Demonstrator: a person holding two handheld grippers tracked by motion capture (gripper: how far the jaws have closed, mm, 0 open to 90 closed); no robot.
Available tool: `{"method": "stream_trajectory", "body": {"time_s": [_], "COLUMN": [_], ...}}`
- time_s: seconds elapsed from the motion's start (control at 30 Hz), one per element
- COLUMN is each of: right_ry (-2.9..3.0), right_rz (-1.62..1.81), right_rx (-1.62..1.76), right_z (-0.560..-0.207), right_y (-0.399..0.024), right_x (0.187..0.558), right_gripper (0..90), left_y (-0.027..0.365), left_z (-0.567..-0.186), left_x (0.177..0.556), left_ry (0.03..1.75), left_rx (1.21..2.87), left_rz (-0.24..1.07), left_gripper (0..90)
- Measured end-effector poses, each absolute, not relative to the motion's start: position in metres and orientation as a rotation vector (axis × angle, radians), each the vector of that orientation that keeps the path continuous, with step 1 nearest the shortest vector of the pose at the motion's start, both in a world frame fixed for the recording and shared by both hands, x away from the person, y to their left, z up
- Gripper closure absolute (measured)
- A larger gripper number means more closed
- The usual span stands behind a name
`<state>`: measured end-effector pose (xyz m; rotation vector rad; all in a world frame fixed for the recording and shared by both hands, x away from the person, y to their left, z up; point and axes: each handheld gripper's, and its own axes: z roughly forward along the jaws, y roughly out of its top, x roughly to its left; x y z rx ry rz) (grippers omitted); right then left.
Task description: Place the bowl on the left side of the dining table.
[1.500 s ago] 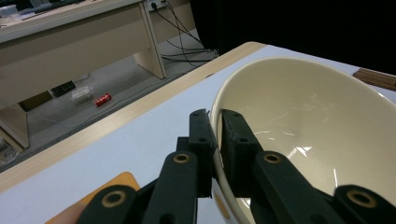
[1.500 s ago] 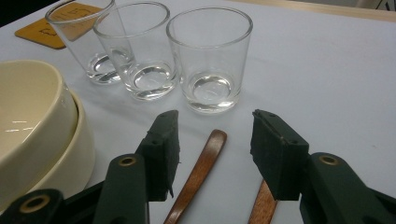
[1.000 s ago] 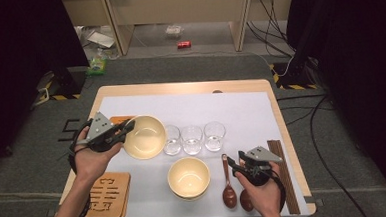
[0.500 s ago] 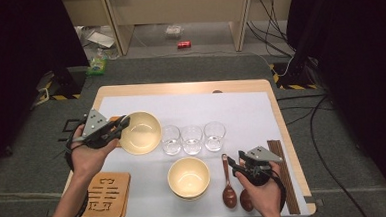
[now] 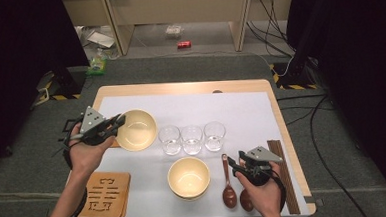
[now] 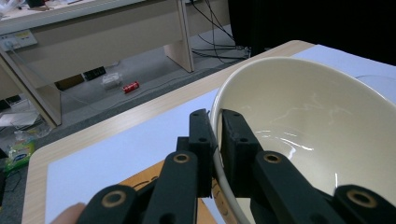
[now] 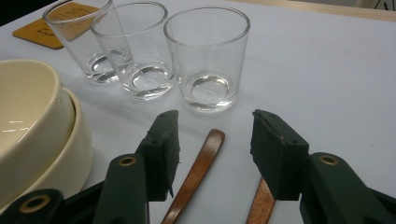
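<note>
My left gripper (image 5: 113,125) is shut on the rim of a cream bowl (image 5: 137,129), which it holds tilted over the left side of the table. In the left gripper view its two jaws pinch the bowl's rim (image 6: 215,140), one inside and one outside, and the bowl's glossy inside (image 6: 308,126) is on the right. My right gripper (image 5: 237,164) stands open near the front right, just over two brown wooden spoons (image 5: 228,186). In the right gripper view one spoon handle (image 7: 201,163) lies between the open jaws and a second handle (image 7: 261,205) lies under the right jaw.
Three empty glasses (image 5: 192,138) stand in a row mid-table, close ahead of the right gripper (image 7: 205,56). Two stacked cream bowls (image 5: 188,177) sit near the front. A wooden coaster (image 5: 104,195) lies front left, and dark chopsticks (image 5: 283,179) lie along the right edge.
The left gripper has carried the bowl slightly to the left and away from the person. The right gripper has stayed where it was, still open.
</note>
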<state>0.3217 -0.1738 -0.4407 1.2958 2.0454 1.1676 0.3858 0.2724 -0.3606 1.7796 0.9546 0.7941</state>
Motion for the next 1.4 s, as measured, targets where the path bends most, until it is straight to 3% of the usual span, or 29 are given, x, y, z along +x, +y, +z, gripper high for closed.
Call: {"method": "stream_trajectory", "body": {"time_s": [1.4], "right_ry": [2.043], "right_rz": [1.171], "right_rx": [1.302], "right_z": [-0.441], "right_y": [-0.176], "right_x": [0.322], "right_gripper": [51.9], "left_y": [0.299], "left_z": [-0.381], "left_x": [0.427], "left_ry": [1.106], "left_rx": [1.708], "left_rz": [0.812], "left_gripper": [82.6]}}
